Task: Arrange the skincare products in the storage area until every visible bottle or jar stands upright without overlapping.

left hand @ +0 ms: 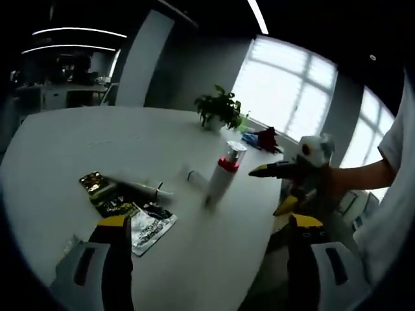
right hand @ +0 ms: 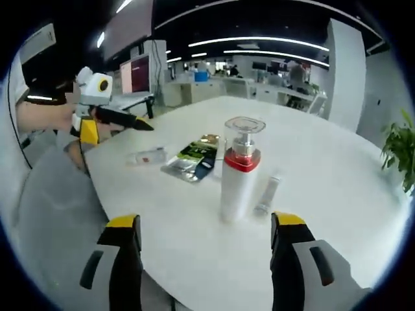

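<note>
The left tool (left hand: pixel 207 243) is hanging over the near edge of the white table (left hand: pixel 78 139), jaws spread wide and gripping nothing. Ahead of it, on the left of the table, sachets (left hand: pixel 126 210) are lying flat in a loose, overlapping cluster, with a tube (left hand: pixel 146 189) on its side touching them. Further right the pump bottle (left hand: pixel 222 173) is standing upright, apart from the rest.

The step in hand looks like dealing with the lying tube. Doing it well probably means closing on its body near the cap end, lifting it off the sachets, and standing it on its cap in bare table, well apart from the bottle so a nudge is not toppling it.

The right tool (right hand: pixel 206 249) is facing the bottle (right hand: pixel 240 170) from the opposite edge, jaws also wide apart and empty, level with the bottle's base. A forearm is reaching out behind each tool, roughly level with the table.
</note>
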`<state>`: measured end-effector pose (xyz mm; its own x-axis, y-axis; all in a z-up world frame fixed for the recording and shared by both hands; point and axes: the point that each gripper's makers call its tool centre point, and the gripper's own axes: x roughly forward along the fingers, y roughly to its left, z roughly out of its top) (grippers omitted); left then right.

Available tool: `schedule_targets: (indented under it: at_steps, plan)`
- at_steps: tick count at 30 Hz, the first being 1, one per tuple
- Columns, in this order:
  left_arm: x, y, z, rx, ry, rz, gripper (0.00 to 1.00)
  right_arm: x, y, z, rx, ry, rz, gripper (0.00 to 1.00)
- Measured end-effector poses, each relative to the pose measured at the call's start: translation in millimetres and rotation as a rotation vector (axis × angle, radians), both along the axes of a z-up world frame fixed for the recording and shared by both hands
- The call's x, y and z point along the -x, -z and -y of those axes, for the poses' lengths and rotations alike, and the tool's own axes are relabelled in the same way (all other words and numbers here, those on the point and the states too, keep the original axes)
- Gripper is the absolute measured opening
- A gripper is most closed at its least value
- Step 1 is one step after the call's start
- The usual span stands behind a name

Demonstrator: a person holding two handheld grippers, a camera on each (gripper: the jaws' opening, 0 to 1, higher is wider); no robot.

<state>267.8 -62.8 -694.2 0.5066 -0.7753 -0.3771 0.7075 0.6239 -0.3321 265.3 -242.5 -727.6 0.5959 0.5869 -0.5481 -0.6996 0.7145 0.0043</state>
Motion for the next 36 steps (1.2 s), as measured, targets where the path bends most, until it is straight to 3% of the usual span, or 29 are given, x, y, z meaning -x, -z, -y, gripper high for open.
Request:
schedule_targets:
  at_steps: [8, 13, 21, 32, 36]
  plan:
    - [25.1, -2.1, -33.8, 0.013, -0.110, -0.025, 0.99, 21.8, -5.8, -7.2, -0.022, 0.027, -0.003, 0.82]
    - [34.0, -6.4, -50.0, -0.006, -0.137, -0.017, 0.99, 29.4, -10.1, -12.1, -0.031, 0.035, -0.009, 0.82]
    - [51.8, -19.8, -64.8, -0.001, -0.184, 0.005, 0.99, 42.5, -22.2, -24.0, -0.025, 0.020, -0.023, 0.83]
    - [66.0, -7.1, -88.0, -0.027, -0.246, 0.002, 0.99, 53.6, -25.7, -24.1, -0.025, 0.020, -0.058, 0.82]
    - [66.4, -12.2, -89.4, -0.011, -0.269, 0.009, 0.98, 56.4, -26.0, -26.8, -0.021, 0.012, -0.065, 0.82]
